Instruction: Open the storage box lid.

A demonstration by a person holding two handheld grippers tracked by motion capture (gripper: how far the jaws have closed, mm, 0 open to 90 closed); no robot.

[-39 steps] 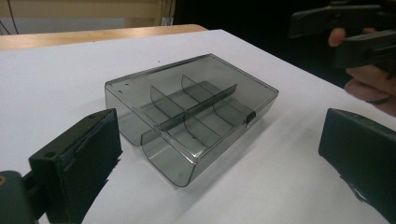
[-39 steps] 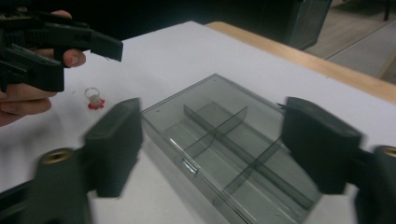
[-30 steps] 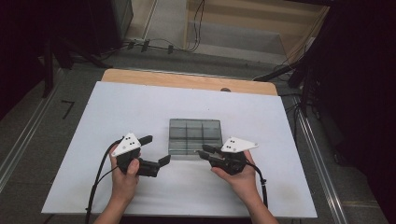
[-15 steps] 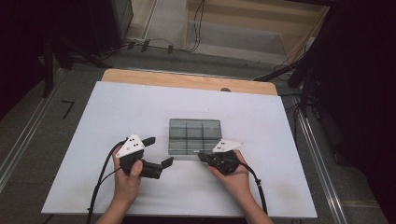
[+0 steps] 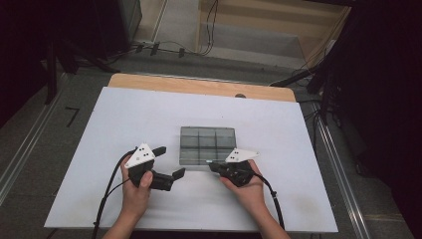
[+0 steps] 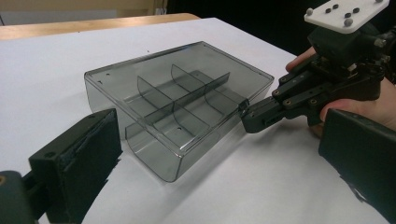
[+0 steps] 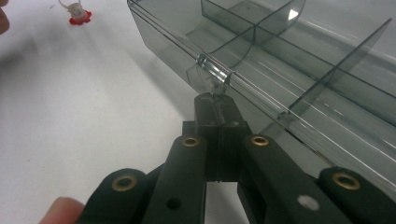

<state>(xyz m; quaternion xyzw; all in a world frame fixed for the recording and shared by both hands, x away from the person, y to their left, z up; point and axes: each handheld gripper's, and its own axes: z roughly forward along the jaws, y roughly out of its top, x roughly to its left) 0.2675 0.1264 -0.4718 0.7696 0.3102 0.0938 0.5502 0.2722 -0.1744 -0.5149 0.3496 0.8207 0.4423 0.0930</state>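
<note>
smoky grey clear plastic: one compartment box (image 5: pixel 207 145), lidded, six cells made by crossed dividers, lying flat near the middle of the white table sheet (image 5: pixel 124 119), long side toward the person.

change noted: against the high view of a second ago, the right gripper (image 5: pixel 215 166) has drawn back off the box's near right part and now sits at the near edge. the left gripper (image 5: pixel 169 162) has slid toward the person and a little outward, leaving it clear of the box. the box itself has not shifted. judgement: the work has moved from approach to taking hold of the front latch, most likely to open the lid; the lid is still down.

right gripper: jaws together, tips pinched at the small clear latch tab (image 7: pixel 214 77) on the front wall of the box. the right gripper view shows the tab lying just beyond the closed tips, touching them; whether it is truly clamped between them cannot be told for certain.

left gripper, detail: jaws wide apart, holding nothing, just beside the box's near left corner, aimed at it, as the left gripper view shows.

pose: both forearms enter from the near edge. the right hand (image 5: pixel 246 186) is wrapped under its gripper and angled left toward the box; the left hand (image 5: pixel 134 191) is upright, with its gripper turned inward.

other: a small red-and-white object (image 7: pixel 74 14) on the sheet, apart from the box.
</note>
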